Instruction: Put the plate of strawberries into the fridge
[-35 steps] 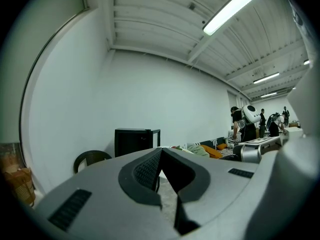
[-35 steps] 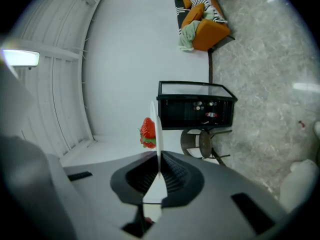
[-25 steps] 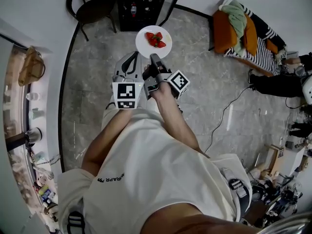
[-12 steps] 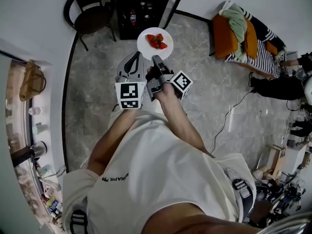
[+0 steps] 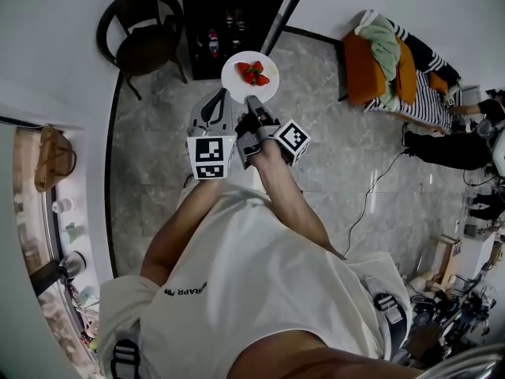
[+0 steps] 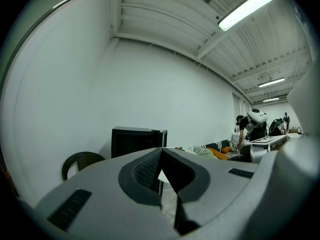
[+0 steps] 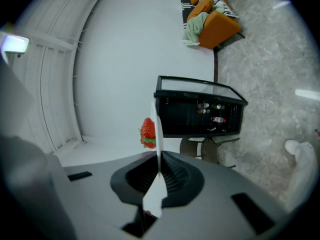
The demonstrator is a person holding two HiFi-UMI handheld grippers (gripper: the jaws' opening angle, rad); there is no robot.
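A white plate (image 5: 233,79) with red strawberries (image 5: 254,73) hangs level over the stone floor, just short of the black fridge (image 5: 229,18). My right gripper (image 5: 252,101) is shut on the plate's near rim. In the right gripper view the plate (image 7: 156,129) runs edge-on between the pads, with a strawberry (image 7: 148,132) on its left and the fridge (image 7: 200,111) behind. My left gripper (image 5: 220,95) rides beside it on the left, shut and empty. Past the left gripper (image 6: 161,184), the left gripper view shows the fridge (image 6: 137,141).
A dark wicker chair (image 5: 146,34) stands left of the fridge, also seen as the chair (image 6: 80,163) against the white wall. An orange sofa (image 5: 387,46) with clothes is at the right. A person (image 5: 461,144) and a floor cable (image 5: 363,188) lie further right. A cluttered counter (image 5: 55,212) is at the left.
The fridge and chair have come further into view and nearer as the person walks forward. The plate stays gripped and level; both grippers keep their places.
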